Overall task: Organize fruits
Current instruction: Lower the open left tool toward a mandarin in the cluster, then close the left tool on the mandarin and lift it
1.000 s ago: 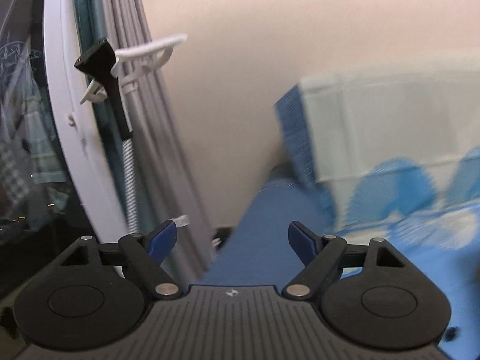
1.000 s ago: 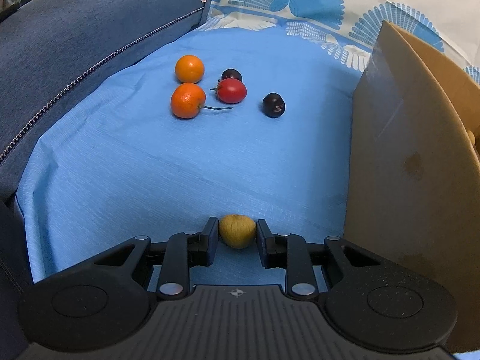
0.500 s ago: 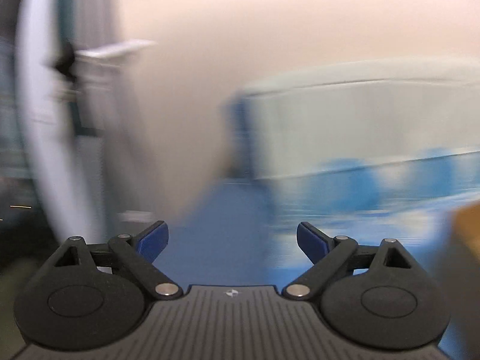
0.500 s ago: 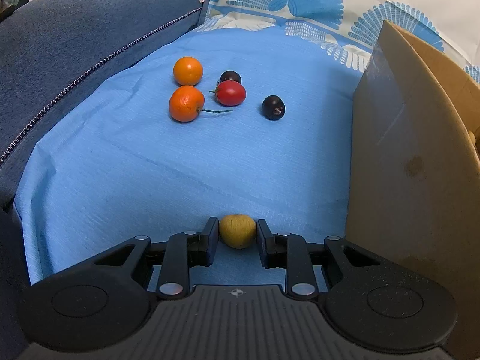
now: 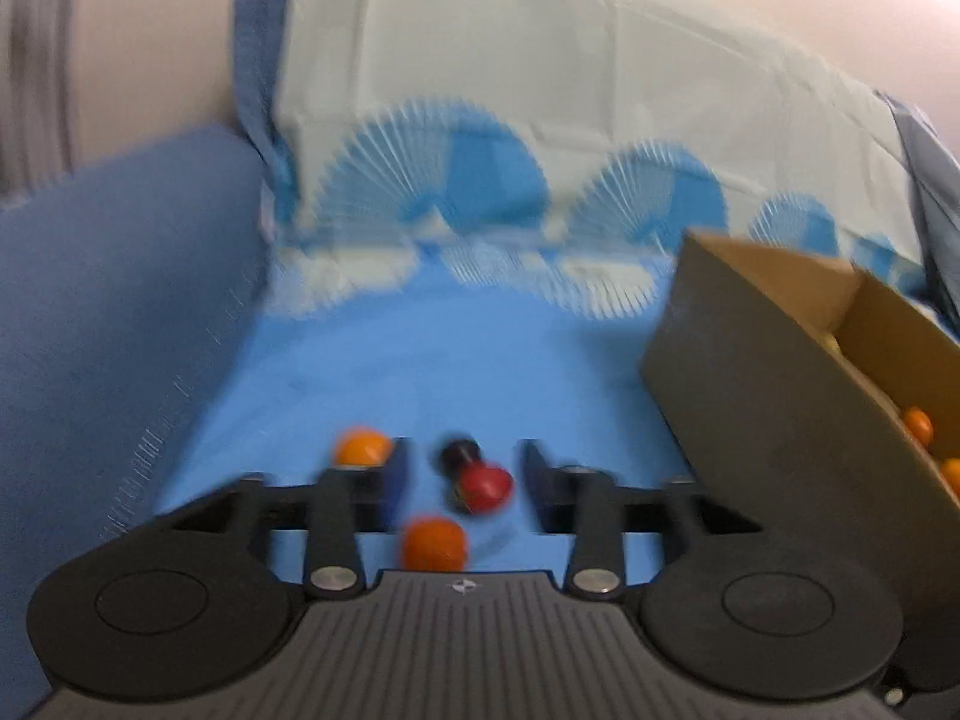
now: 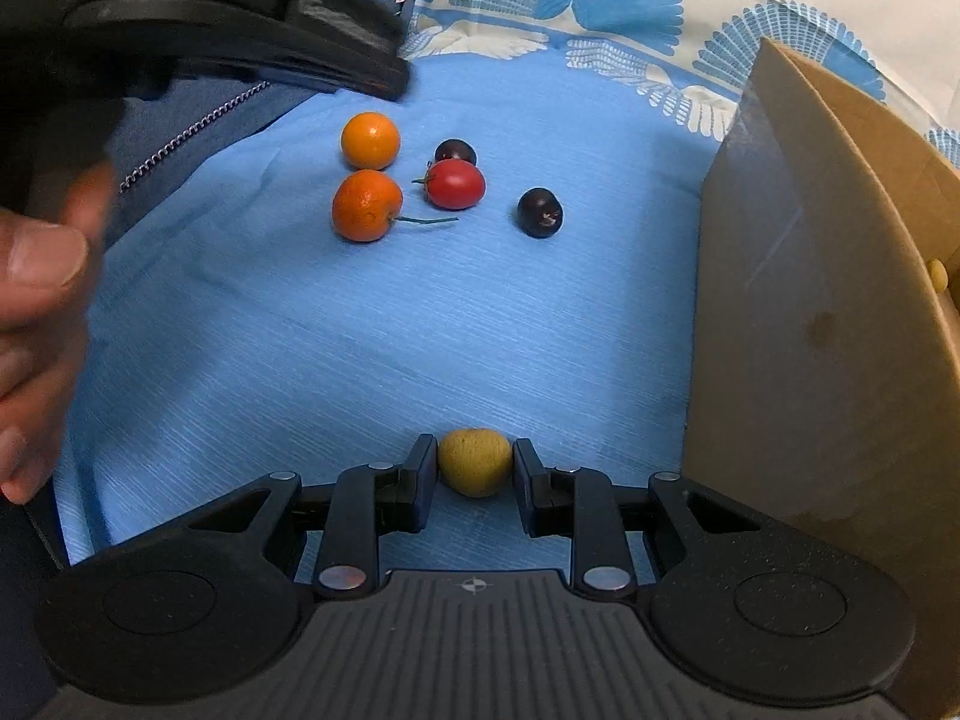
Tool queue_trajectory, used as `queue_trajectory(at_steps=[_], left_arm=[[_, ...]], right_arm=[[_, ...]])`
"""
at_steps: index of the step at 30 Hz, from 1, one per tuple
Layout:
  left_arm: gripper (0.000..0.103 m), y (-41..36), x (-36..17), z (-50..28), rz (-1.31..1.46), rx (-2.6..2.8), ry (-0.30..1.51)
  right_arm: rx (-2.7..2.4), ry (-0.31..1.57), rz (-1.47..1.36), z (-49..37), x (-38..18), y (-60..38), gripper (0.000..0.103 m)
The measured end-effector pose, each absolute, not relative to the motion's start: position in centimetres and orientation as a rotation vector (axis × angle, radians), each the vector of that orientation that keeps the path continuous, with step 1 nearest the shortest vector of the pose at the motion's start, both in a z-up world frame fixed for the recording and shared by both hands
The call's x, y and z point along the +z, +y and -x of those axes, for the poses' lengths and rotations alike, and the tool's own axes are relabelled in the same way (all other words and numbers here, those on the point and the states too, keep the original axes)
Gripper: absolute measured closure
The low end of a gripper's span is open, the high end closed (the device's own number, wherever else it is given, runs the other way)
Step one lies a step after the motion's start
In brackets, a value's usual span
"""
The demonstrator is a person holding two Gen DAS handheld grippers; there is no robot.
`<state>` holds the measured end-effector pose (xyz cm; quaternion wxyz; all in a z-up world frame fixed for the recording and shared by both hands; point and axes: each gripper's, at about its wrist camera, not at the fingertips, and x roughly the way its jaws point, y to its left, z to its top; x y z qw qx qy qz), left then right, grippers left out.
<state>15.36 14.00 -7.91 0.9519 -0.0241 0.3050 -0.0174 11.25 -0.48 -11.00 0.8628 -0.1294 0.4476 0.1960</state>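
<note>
My right gripper (image 6: pixel 474 468) is shut on a small yellow-green fruit (image 6: pixel 475 461) just above the blue cloth (image 6: pixel 300 330). Further off on the cloth lie two oranges (image 6: pixel 370 140) (image 6: pixel 366 205), a red tomato-like fruit (image 6: pixel 454 183) and two dark plums (image 6: pixel 540 212) (image 6: pixel 455 150). My left gripper (image 5: pixel 459 483) is open and hovers over this cluster; the view is blurred, and the red fruit (image 5: pixel 483 486), a dark plum (image 5: pixel 459 455) and an orange (image 5: pixel 433 543) show between its fingers. It also shows in the right wrist view (image 6: pixel 210 30) at the upper left.
An open cardboard box (image 6: pixel 810 300) stands at the right, with several fruits inside in the left wrist view (image 5: pixel 918 426). A dark blue sofa arm (image 5: pixel 108 300) runs along the left. A patterned cushion (image 5: pixel 510 120) is behind. A hand (image 6: pixel 36 330) is at the left edge.
My left gripper has swung from facing the wall and curtain down over the fruit cluster and has entered the right wrist view. The right gripper still holds the yellow-green fruit in place.
</note>
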Motion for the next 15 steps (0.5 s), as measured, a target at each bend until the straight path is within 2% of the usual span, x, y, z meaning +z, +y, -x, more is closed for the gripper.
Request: queue_trajectory(at_steps=[4,10,11,14,15], left_arm=[[0.031,13.9,-9.8,-17.0,0.052,-0.017,0.713],[0.031,13.1,-12.3,-19.2,0.04,-0.013,0.801],[0.036,12.9,-12.3,-19.1,0.027,-0.011,0.801],[0.063,12.4,-12.5,-19.1,-0.026,-0.006,0.782],[0.068,12.3,-12.4,-18.9,-0.035,-0.004,0.771]], right_arm=[[0.414,0.935,0.274,-11.5,-11.1,-0.3,0.075],[0.418,0.931,0.281,-11.3,-11.2,-0.4,0.075],[0.418,0.931,0.28,-11.3,-11.2,-0.5,0.075],[0.417,0.929,0.283,-11.2,-11.3,-0.3,0.075],[0.415,0.928,0.285,-11.2,-11.3,-0.3,0.075]])
